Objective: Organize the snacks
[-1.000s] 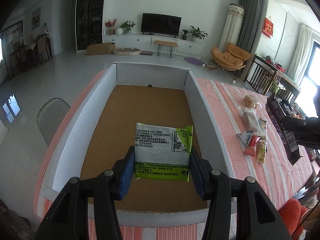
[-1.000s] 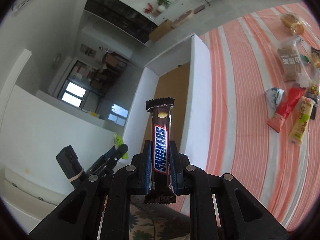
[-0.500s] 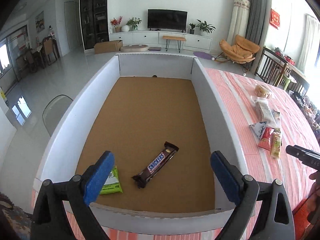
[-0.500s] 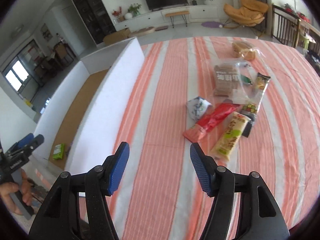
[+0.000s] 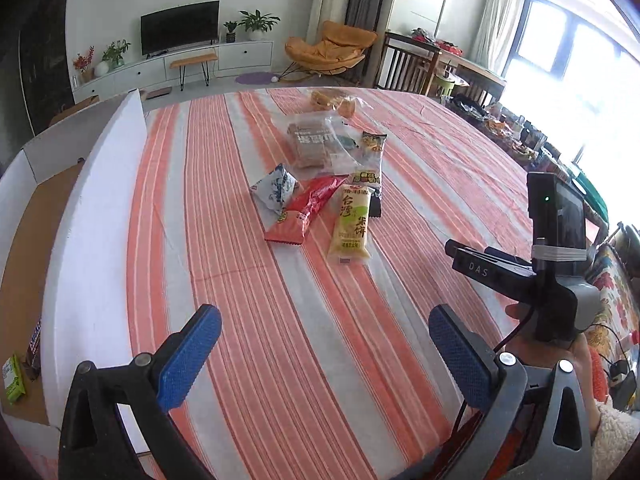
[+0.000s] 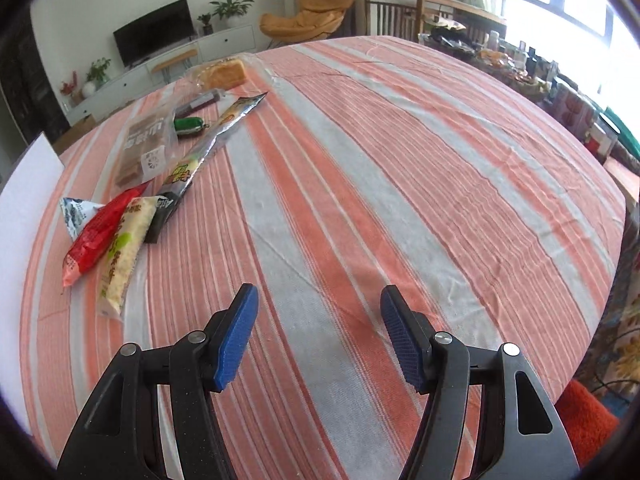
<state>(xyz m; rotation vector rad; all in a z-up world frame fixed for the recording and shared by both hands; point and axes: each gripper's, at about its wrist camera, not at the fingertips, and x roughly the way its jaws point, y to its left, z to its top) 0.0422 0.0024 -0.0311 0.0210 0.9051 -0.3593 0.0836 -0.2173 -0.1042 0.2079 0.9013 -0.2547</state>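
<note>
Now both tools face the pile of snacks on the striped tablecloth [image 5: 248, 360]. The left gripper [image 5: 324, 354] hangs over bare cloth with its blue pads spread wide and nothing between them. The right gripper [image 6: 318, 334] is just as wide open and empty, pointing across the table with the pile off to its left.

And the pile itself: a pale yellow packet [image 5: 351, 227] lies nearest, touching a red packet [image 5: 306, 210] on its left, with a small blue-and-white pouch [image 5: 275, 190] just beside that. Behind them sit a clear bag of brown biscuits [image 5: 314, 145], a long dark packet [image 5: 370, 168] and a bag of bread [image 5: 332, 100] at the far end.

Off to the left stands the white-walled box [image 5: 100, 240], and on its brown floor a chocolate bar [image 5: 34, 344] and a small green packet [image 5: 12, 378] lie close together.

So the step in hand looks like fetching the next snack. The yellow packet seems the fair pick: closest, lying on top at its near end. Best to come in low along its length, straddle the narrow width, and close gently, since these soft wrappers will likely crumple and slip. The red neighbour touches it, so it needs to stay out of the pinch.
</note>
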